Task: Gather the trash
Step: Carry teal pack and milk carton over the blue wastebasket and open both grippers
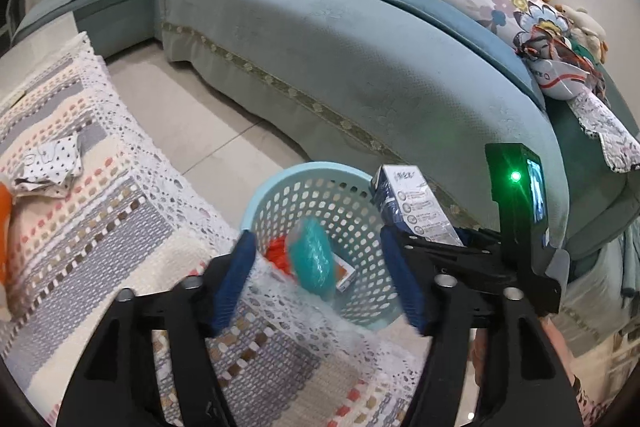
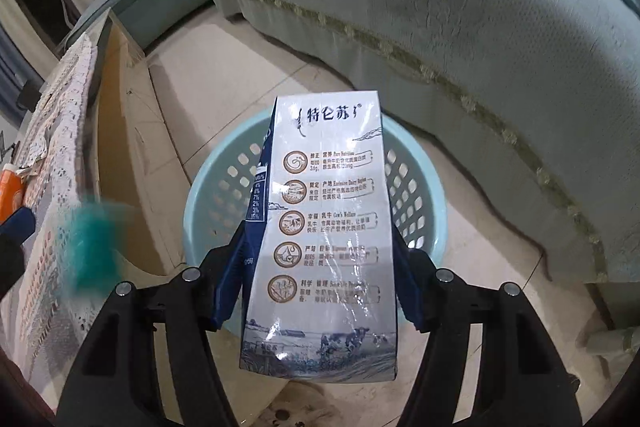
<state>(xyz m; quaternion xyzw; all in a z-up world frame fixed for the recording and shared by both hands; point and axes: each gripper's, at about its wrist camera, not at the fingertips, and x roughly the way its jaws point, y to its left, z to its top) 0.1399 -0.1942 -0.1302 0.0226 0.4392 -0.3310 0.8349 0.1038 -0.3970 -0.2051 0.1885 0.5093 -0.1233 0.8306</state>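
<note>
A light blue perforated basket (image 1: 352, 211) stands on the floor between the table and the sofa; it also shows in the right wrist view (image 2: 420, 195). My left gripper (image 1: 316, 267) is open above the table edge, and a blurred teal packet (image 1: 314, 255) is in the air over the basket, also seen blurred in the right wrist view (image 2: 94, 247). Red and orange trash (image 1: 280, 253) lies in the basket. My right gripper (image 2: 316, 267) is shut on a blue and white milk carton (image 2: 324, 235), held above the basket; the carton also shows in the left wrist view (image 1: 416, 203).
The table with a crocheted cloth (image 1: 80, 187) lies to the left, with a dotted cloth scrap (image 1: 52, 163) and an orange item (image 1: 4, 227) on it. A long teal sofa (image 1: 360, 67) runs behind the basket. The tiled floor (image 1: 192, 115) lies between them.
</note>
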